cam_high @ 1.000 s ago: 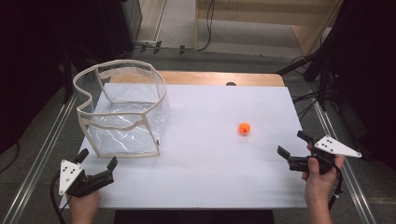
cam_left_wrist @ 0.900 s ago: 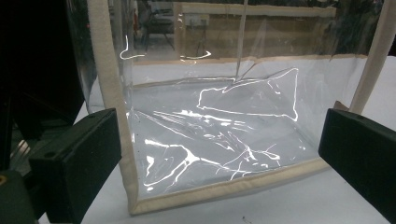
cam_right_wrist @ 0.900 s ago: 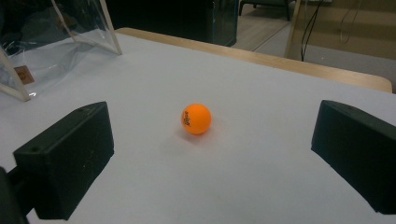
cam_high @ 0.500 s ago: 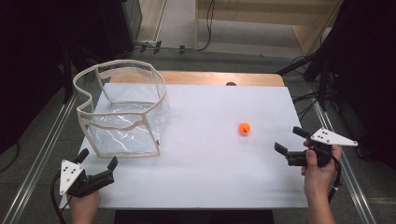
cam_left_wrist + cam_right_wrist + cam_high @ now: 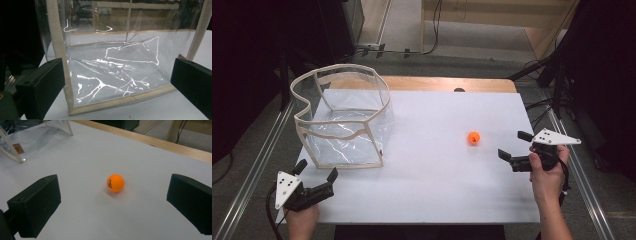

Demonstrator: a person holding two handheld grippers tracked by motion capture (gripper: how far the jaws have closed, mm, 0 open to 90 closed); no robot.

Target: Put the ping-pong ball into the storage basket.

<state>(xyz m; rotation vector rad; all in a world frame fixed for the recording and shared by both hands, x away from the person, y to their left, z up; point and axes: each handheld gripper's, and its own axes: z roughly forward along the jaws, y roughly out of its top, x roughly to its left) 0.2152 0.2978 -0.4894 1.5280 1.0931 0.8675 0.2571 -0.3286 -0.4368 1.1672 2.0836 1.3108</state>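
You are holding the right tool [image 5: 515, 145] wide open, facing the orange ping-pong ball [image 5: 473, 137]; your left tool [image 5: 316, 170], also wide, is facing the clear bag [image 5: 343, 120].

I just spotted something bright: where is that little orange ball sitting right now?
In the high view, the orange ball lies on the white table, right of centre, just ahead of the open right hand-held gripper, far from the clear bag.

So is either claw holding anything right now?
Nothing is held. The left claw is open facing the clear bag; the right claw is open near the orange ball.
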